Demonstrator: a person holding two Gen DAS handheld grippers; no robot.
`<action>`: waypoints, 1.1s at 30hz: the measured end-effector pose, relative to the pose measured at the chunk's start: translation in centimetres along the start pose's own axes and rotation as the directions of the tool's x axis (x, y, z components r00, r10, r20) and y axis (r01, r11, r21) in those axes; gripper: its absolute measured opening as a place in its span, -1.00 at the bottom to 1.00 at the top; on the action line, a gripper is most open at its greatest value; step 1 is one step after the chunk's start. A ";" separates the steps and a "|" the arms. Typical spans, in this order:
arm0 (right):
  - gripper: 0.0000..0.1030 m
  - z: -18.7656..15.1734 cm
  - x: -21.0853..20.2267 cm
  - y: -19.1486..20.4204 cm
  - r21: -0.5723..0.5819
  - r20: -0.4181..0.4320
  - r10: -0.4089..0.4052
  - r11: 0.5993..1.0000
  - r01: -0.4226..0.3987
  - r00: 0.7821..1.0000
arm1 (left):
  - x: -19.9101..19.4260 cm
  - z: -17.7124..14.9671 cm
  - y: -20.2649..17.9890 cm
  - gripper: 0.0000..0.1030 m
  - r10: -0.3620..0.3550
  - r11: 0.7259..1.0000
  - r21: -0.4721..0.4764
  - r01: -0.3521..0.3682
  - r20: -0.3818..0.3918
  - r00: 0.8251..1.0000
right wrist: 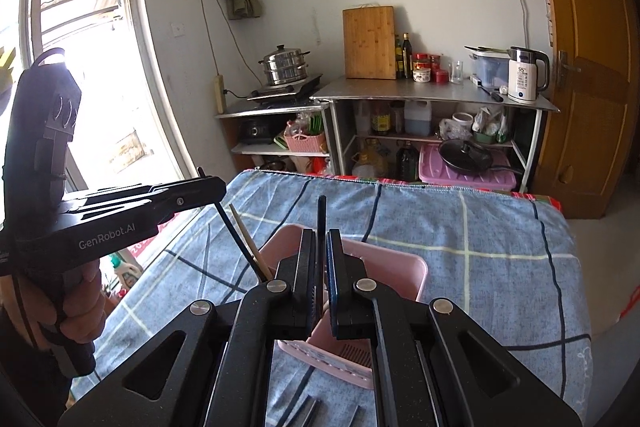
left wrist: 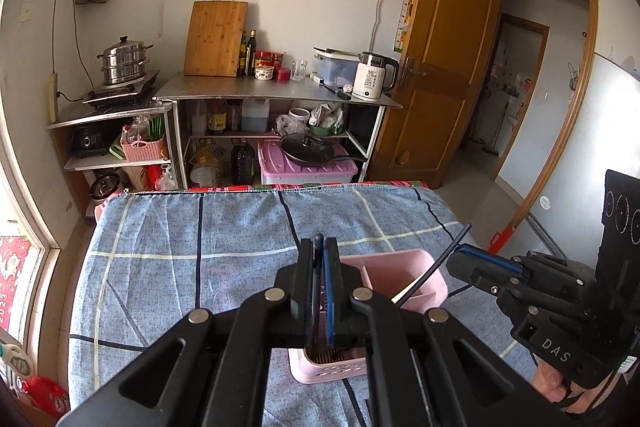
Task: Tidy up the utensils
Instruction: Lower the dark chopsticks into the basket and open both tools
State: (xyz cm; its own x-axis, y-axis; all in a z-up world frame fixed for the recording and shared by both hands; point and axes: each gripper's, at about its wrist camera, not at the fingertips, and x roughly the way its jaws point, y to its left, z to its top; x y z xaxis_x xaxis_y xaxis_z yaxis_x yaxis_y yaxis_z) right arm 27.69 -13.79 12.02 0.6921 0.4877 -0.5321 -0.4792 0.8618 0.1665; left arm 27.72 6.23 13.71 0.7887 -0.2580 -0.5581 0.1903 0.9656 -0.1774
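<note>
A dark chopstick (left wrist: pixel 317 267) is pinched between the jaws of the left gripper (left wrist: pixel 320 247), which are closed on it; its rounded tip stands just above the jaw ends and its shaft runs down between them toward the pink holder (left wrist: pixel 400 269). The holder sits on the blue checked cloth (left wrist: pixel 180 247) of the tabletop, directly below and just beyond these jaws, with a divider seen inside and a slotted wall at the near side. To the right of the jaws, a second dark chopstick (left wrist: pixel 436 263) is seen slanting up out of the holder toward the right gripper (left wrist: pixel 466 257), whose jaws are closed on it.

In the right wrist view, the left gripper (right wrist: pixel 212 183) is seen to the left of the jaws, held by a hand (right wrist: pixel 60 303), with a dark chopstick (right wrist: pixel 236 235) angled down from it into the holder (right wrist: pixel 384 267). A light wooden chopstick (right wrist: pixel 248 239) lies just beside that dark one, leaning in the same compartment. Between the jaws of the right gripper (right wrist: pixel 321 239) a dark chopstick (right wrist: pixel 321 215) is gripped upright, its tip rising above the jaw ends, with the holder directly beneath. Beyond the tabletop, a cutting board (right wrist: pixel 369 43) and a white kettle (right wrist: pixel 524 73) are seen on a metal shelf (right wrist: pixel 432 91).
</note>
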 end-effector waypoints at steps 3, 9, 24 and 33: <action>-0.76 -0.1 -1.4 -0.2 0.001 0.029 -0.003 1.000 0.003 1.000 | -1.4 -0.1 -0.2 -0.77 -0.006 1.000 -0.001 0.006 0.035 0.999; -0.75 -0.7 -3.6 -0.2 -0.002 0.056 -0.014 1.000 0.014 0.998 | -3.3 -0.6 -0.8 -0.61 0.007 1.000 0.008 -0.008 0.063 0.998; -0.75 -6.2 -8.8 -0.7 0.016 0.076 -0.013 1.000 0.012 0.997 | -7.1 -6.7 -2.6 -0.50 -0.011 0.999 0.039 0.008 0.075 0.997; -0.74 -10.6 -9.7 -0.7 0.017 0.030 -0.036 0.999 0.036 0.999 | -6.6 -12.3 -3.2 -0.50 -0.011 1.000 0.029 0.010 0.021 1.000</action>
State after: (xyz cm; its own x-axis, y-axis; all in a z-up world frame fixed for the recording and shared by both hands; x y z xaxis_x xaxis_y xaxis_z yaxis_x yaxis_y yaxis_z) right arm 15.60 -20.60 8.23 0.7250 0.4602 -0.5124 -0.4450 0.8808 0.1614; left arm 14.70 4.43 8.03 0.7988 -0.2677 -0.5387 0.2155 0.9634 -0.1592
